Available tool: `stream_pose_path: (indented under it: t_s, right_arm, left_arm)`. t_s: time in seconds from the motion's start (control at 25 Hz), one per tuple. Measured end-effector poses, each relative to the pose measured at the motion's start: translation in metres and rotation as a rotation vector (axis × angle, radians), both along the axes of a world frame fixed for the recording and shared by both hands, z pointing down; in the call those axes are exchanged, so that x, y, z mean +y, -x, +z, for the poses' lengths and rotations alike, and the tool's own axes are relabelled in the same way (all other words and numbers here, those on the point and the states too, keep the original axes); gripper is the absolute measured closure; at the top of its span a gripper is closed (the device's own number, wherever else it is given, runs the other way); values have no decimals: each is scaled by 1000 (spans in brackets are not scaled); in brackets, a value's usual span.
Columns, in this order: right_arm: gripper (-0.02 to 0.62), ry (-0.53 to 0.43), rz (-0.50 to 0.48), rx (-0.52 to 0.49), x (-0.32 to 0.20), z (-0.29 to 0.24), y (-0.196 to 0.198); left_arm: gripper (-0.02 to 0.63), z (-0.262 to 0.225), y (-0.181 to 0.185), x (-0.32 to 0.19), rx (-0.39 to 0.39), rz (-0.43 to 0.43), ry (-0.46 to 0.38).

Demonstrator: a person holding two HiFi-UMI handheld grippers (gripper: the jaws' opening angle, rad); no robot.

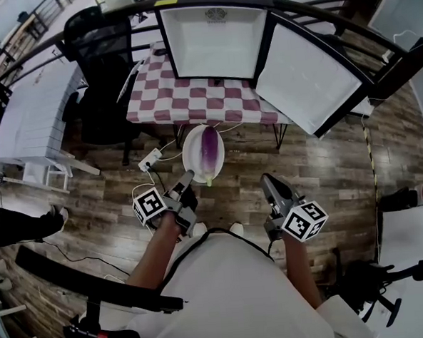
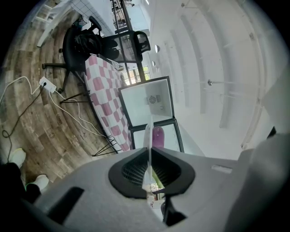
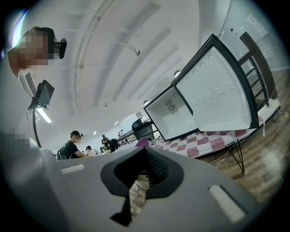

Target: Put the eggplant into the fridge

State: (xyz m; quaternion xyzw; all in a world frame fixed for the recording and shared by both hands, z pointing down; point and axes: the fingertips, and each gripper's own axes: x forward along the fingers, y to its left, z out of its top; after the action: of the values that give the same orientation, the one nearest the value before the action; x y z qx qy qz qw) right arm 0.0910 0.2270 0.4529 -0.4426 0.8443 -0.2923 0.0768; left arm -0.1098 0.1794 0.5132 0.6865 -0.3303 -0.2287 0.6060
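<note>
The eggplant (image 1: 209,149) lies on a white plate (image 1: 193,157). Its long axis runs straight away from me toward the fridge (image 1: 214,43): the rounded purple end points at the fridge and the green stem end points back at me. The plate is in the air over the wooden floor (image 1: 319,172), just in front of the checkered tabletop (image 1: 186,98) that carries the fridge.

My left gripper (image 1: 188,177) has the plate by its near rim. In the left gripper view the plate shows edge-on as a thin white line pinched between the jaws, which are nearly together on it, with the purple of the eggplant just beyond.

My right gripper (image 1: 266,178) is beside the plate, apart from it, with its jaws together and nothing between them.

The fridge stands open with its white inside facing me, and its door (image 1: 309,76) is swung out to the right. A black chair (image 1: 96,43) stands to the left of the tabletop.
</note>
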Motion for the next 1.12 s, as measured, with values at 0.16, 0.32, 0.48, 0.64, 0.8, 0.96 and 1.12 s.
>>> stream_pose_path:
  t_s: [0.16,0.32,0.48,0.64,0.8,0.96,1.12]
  right_arm:
    - [588,-30,-18,22,7,0,-6]
    - [588,-35,-26,69,16,3,-15]
    - [588,-24,-27,81,19,7,-28]
    - [589,-12,-42,81,22,9,-42]
    - [589,-20,-72,85,27,11,-53]
    - [589,-8,-103,86,30,21,-60]
    - [588,-4,-140,87,37,24,-61]
  left_arm:
    - [575,4,-12,1,-14,9,6]
    - [575,6,-26,6,-13,11,9]
    - [575,5,-41,6,-13,12,2]
    - [575,2,-58,10,2,4,-5]
    - [575,7,-69,17,-13,-19,-4]
    - [575,3,-82,24,40,-37,-21]
    - [574,13,-81,32,-7,-48,10]
